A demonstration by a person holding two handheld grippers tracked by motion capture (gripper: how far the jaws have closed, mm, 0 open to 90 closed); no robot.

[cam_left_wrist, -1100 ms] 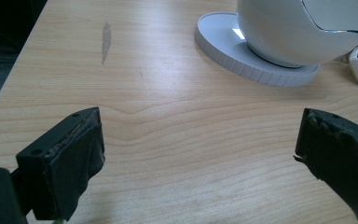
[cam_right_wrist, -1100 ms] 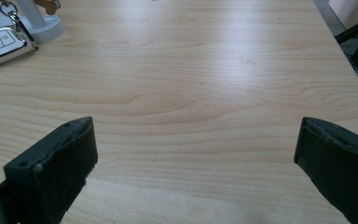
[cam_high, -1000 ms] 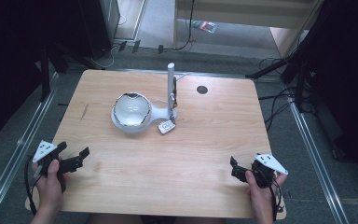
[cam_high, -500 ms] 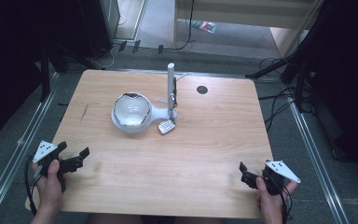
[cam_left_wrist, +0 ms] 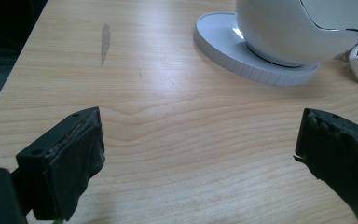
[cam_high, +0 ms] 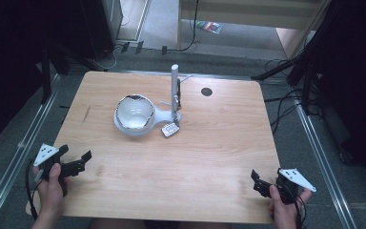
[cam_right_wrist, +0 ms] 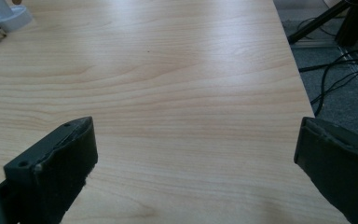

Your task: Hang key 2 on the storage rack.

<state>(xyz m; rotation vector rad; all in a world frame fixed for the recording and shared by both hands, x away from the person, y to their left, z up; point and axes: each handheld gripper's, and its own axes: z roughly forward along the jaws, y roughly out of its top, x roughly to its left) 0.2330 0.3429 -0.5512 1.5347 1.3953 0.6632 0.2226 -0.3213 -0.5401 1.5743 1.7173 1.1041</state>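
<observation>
I see the wooden table [cam_high: 209, 157] with the white round mirror [cam_high: 134, 113] standing on its disc base left of the table's middle, a white upright post [cam_high: 174, 90] just beside it and a small key fob [cam_high: 170, 130] at the post's foot. My left gripper [cam_high: 78, 161] sits at the near left corner with its jaws spread wide and nothing between them, pointing toward the mirror but well apart from it. My right gripper [cam_high: 257, 180] at the near right corner is likewise wide apart and empty.

White lamp [cam_high: 134, 114] on light wood-grain table [cam_high: 209, 152]; black claws.
</observation>
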